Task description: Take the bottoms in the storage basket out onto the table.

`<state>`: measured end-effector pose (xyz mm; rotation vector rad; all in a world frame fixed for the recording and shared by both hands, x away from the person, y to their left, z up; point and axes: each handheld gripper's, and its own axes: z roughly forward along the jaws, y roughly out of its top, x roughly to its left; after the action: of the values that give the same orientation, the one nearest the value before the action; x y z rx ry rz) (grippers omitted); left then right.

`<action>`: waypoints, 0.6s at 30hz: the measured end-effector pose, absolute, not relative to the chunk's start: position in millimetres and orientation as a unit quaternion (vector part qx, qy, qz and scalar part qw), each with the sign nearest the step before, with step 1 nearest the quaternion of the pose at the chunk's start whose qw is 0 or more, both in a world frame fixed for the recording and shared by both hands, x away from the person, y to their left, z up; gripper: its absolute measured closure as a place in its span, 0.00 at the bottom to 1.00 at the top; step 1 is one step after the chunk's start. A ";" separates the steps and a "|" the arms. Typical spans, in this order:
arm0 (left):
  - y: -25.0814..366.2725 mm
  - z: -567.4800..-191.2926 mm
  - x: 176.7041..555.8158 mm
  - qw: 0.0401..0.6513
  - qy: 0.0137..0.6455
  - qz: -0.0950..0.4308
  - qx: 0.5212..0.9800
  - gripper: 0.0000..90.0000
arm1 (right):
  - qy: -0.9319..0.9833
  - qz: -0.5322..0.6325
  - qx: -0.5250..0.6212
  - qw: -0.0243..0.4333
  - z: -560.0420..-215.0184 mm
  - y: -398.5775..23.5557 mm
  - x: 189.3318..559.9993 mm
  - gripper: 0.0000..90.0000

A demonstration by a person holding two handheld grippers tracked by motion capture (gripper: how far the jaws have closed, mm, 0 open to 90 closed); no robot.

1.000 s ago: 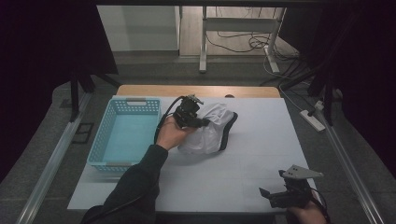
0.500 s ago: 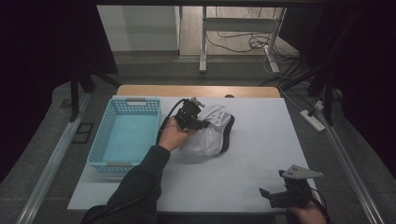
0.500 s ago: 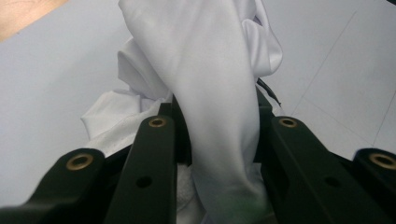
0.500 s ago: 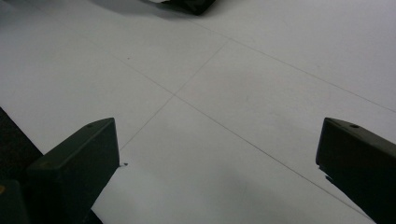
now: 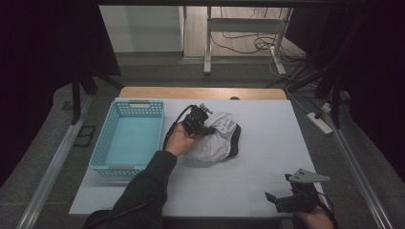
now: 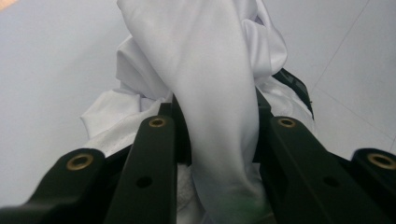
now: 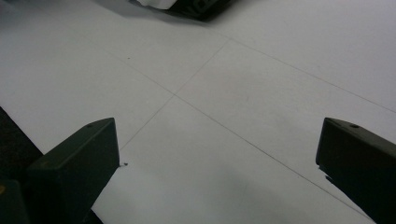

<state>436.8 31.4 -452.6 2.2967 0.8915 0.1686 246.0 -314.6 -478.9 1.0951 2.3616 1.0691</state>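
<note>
A crumpled white fabric garment with black trim (image 5: 217, 140) lies in a loose heap near the middle of the white paper-covered worktop (image 5: 267, 143), just to the right of the light-blue perforated plastic basket (image 5: 128, 138), which stands open and with nothing seen inside, probably so that the cloth can be dropped straight into it. A thick fold of that cloth is pinched by the left gripper (image 5: 206, 128), whose jaws are closed on it: in the left gripper view the smooth, faintly glossy material (image 6: 219, 116) is seen bunched between the two black jaws and rising away in soft, rounded pleats, a grip on a gathered ridge being the likely way to keep so limp a thing from slipping. The dark edging (image 6: 294, 86) is seen as a stiffer band beside the white folds. The right gripper (image 5: 286, 202) is kept low at the near right corner of the worktop, well apart from the garment, its jaws held wide apart with nothing between them; in the right gripper view only matte sheet crossed by faint crease lines (image 7: 201, 112) lies ahead of them, so it is judged to be parked out of the way. The basket's walls are latticed with small holes, and its rim is rigid.
</note>
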 end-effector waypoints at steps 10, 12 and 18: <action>26.8 -462.8 439.7 0.326 0.339 0.067 0.880 0.80 | 0.828 0.375 0.384 0.162 -478.9 -314.4 245.8 0.00; 26.7 -466.2 440.6 0.325 0.339 0.067 0.880 0.80 | 0.828 0.375 0.384 0.162 -478.9 -314.5 245.8 0.00; 25.3 -475.0 442.7 0.320 0.334 0.070 0.884 0.79 | 0.828 0.375 0.384 0.162 -478.9 -314.5 245.8 0.00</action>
<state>442.7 25.3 -475.0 2.3237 0.8792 0.1830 245.8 -314.5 -478.9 1.0951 2.3625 1.0710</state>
